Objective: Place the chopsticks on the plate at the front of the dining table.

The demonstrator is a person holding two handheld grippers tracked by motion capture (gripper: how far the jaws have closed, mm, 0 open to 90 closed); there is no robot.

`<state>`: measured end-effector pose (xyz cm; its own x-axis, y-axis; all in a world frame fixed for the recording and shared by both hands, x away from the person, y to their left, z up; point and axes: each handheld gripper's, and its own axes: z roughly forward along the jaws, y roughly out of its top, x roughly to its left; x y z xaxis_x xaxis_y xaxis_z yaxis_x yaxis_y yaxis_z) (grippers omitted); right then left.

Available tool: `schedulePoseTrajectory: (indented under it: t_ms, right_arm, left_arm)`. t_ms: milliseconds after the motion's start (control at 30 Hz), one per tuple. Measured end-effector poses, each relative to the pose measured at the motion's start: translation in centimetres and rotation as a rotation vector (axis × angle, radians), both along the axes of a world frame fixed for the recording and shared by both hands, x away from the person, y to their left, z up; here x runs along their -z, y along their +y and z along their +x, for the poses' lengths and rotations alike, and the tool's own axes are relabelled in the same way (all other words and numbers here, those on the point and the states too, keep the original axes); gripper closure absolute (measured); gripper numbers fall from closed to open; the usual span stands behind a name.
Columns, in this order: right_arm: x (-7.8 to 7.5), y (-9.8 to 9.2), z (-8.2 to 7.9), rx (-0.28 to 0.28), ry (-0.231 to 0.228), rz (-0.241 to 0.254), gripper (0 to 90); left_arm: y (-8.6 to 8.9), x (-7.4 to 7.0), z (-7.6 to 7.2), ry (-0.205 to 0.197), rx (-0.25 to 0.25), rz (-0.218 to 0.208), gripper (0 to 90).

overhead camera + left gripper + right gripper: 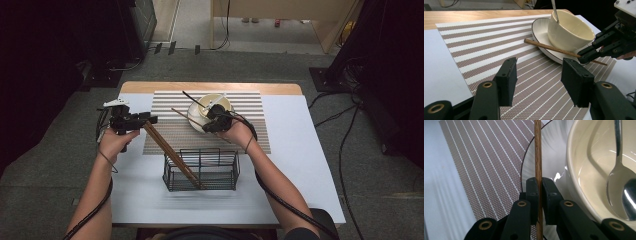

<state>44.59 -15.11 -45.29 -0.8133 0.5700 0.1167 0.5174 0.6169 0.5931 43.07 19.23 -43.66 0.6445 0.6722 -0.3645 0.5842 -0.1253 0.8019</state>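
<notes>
1. We are looking down on a white table (300,165) on which a striped placemat (170,135) is lying, with a person's two forearms coming in from the near edge.
2. The right gripper (212,116) is pinching a single wooden chopstick (538,157); in the right gripper view its two black jaws are pressing flat against the stick from both sides.
3. That chopstick is slanting across the rim of a white plate (540,31), with its free end lying over the placemat, as the left gripper view shows.
4. A cream bowl (570,31) is sitting on the plate, just beside the held chopstick, and a metal spoon (621,185) is resting inside the bowl with its handle leaning out over the rim.
5. The left gripper (537,80) is hovering above the placemat with its jaws standing apart and nothing between them; we are seeing it from above at the left edge of the placemat.
6. A pair of wooden chopsticks (170,152) is leaning out of a black wire basket (225,175), its upper end reaching up right beside the left gripper's jaws; we cannot tell whether it is touching them.
7. The basket is standing on the near side of the placemat, between the two forearms.
</notes>
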Motion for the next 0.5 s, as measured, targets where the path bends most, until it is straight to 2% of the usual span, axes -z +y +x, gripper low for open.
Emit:
schedulePoseTrajectory:
  t_ms: [500]
  right_arm:
    - [0.16, 0.12, -0.18, 0.004, -0.015, 0.0, 83.5]
  left_arm:
    - [-0.12, 0.29, 0.02, 0.003, 0.009, -0.008, 47.1]
